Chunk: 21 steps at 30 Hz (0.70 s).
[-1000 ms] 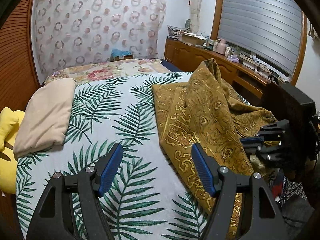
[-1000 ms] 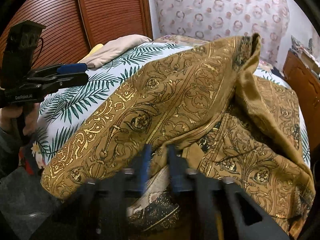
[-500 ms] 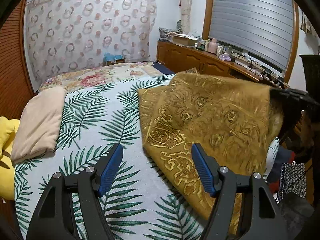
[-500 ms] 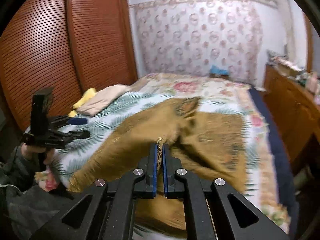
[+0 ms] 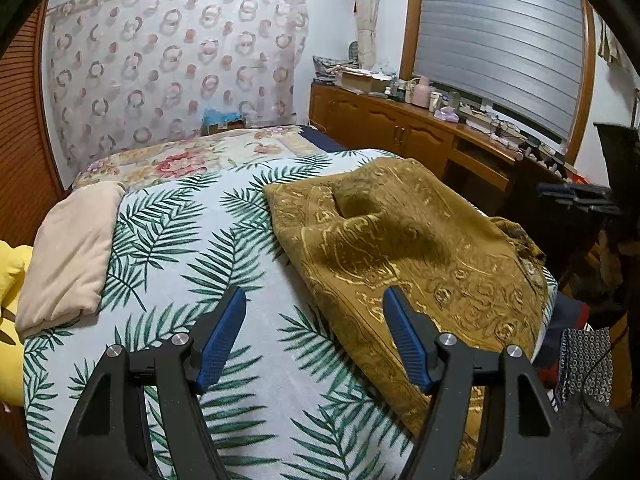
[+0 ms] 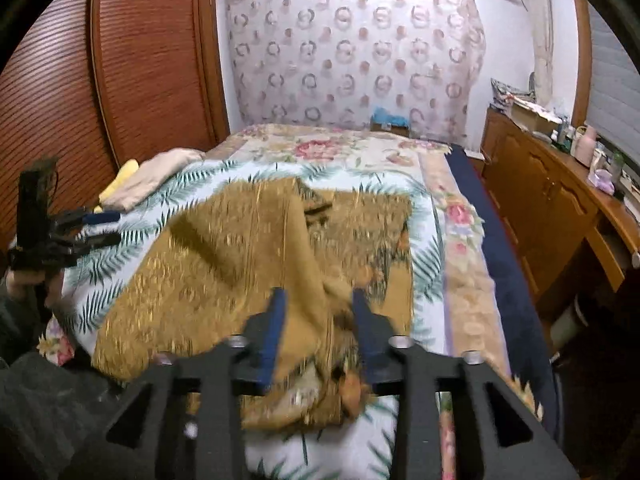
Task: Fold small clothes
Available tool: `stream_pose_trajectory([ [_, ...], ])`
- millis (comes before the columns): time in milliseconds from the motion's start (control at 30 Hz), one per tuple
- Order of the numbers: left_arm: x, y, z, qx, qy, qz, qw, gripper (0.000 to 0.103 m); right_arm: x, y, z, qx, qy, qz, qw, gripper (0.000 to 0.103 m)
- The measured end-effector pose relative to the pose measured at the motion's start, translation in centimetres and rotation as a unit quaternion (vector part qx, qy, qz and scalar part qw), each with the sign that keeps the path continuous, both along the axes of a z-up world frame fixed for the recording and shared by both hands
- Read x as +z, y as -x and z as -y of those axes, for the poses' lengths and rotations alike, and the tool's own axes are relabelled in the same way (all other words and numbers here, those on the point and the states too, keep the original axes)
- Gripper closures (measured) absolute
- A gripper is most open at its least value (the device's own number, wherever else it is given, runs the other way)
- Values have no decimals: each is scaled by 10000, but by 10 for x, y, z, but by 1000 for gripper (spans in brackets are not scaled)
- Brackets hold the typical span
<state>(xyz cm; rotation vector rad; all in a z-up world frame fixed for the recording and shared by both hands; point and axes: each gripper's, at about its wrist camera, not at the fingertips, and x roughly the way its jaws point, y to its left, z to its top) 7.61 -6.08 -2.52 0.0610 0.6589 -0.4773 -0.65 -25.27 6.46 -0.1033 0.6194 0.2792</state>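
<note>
A brown cloth with a gold pattern (image 5: 400,248) lies rumpled on the right half of the palm-leaf bedsheet (image 5: 192,248). My left gripper (image 5: 315,300) hovers open over the sheet at the cloth's near left edge, with nothing between its blue pads. In the right wrist view the cloth (image 6: 240,264) is blurred and a fold of it hangs loose between the jaws of my right gripper (image 6: 319,300), which are opening. The pads do not press on it. The right gripper (image 5: 576,196) also shows at the left view's far right, and the left gripper (image 6: 100,228) at the right view's left edge.
A folded beige cloth (image 5: 68,256) and a yellow item (image 5: 10,280) lie at the bed's left side. A wooden cabinet (image 5: 400,128) with clutter runs along the right. Louvred wardrobe doors (image 6: 140,60) stand to the left. More clothes (image 5: 584,356) hang off the bed's near right corner.
The right gripper, shut on the cloth's edge, lifted and swung it across the bed, then its jaws parted. The cloth has sunk flatter onto the sheet. The left gripper stayed open and nearly still.
</note>
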Motion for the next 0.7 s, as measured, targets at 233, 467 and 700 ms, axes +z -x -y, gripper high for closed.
stream_pose_trajectory([
  [233, 2, -14, -2, 114, 3, 38, 9999, 31, 0, -87, -22, 77, 62, 38, 9999, 51],
  [467, -3, -20, 3, 81, -28, -26, 10000, 31, -39, -181, -40, -13, -174, -679, 9975, 51],
  [700, -11, -19, 7, 6, -27, -138, 9999, 31, -73, -227, -38, -105, -782, -1637, 9834, 51],
])
